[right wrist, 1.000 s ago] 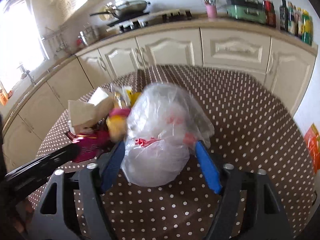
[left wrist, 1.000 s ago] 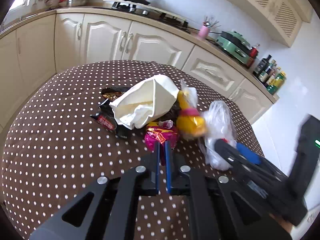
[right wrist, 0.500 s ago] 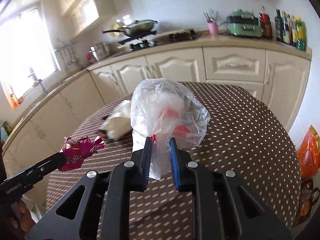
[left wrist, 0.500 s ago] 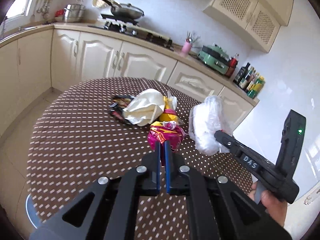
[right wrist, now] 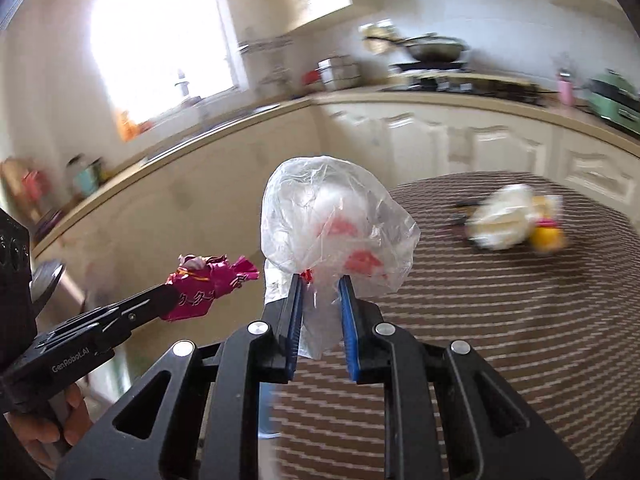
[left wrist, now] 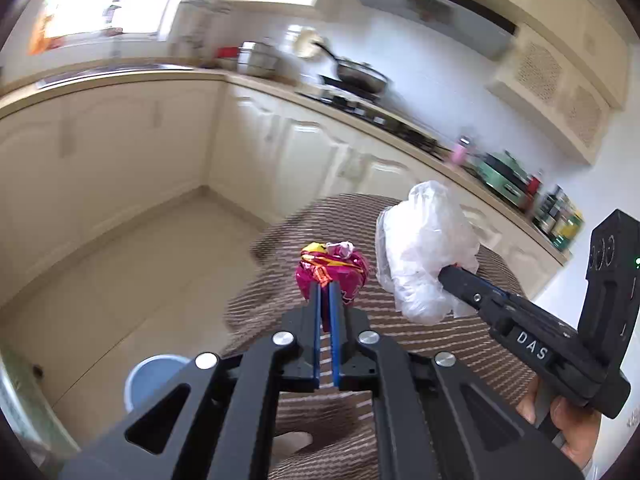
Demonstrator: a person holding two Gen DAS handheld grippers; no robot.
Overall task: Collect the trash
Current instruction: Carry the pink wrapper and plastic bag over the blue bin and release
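My left gripper (left wrist: 325, 286) is shut on a crumpled magenta snack wrapper (left wrist: 334, 270) and holds it in the air past the table's left edge. The wrapper also shows in the right wrist view (right wrist: 208, 286). My right gripper (right wrist: 320, 282) is shut on a clear plastic bag (right wrist: 332, 224) with white and red contents, held above the table edge. The bag also shows in the left wrist view (left wrist: 424, 248). A pile of other trash (right wrist: 508, 222), with white paper and a yellow wrapper, lies blurred on the brown dotted table (right wrist: 500, 320).
A light blue bin (left wrist: 154, 374) stands on the tiled floor below my left gripper. Cream kitchen cabinets (left wrist: 120, 152) and a counter with a stove and pan (left wrist: 356, 76) run behind. Bottles (left wrist: 560, 216) stand at the counter's right end.
Both grippers have swung left and away from the table with their loads. The view now takes in the floor and the blue bin. The trash pile has dropped out of the left wrist view.
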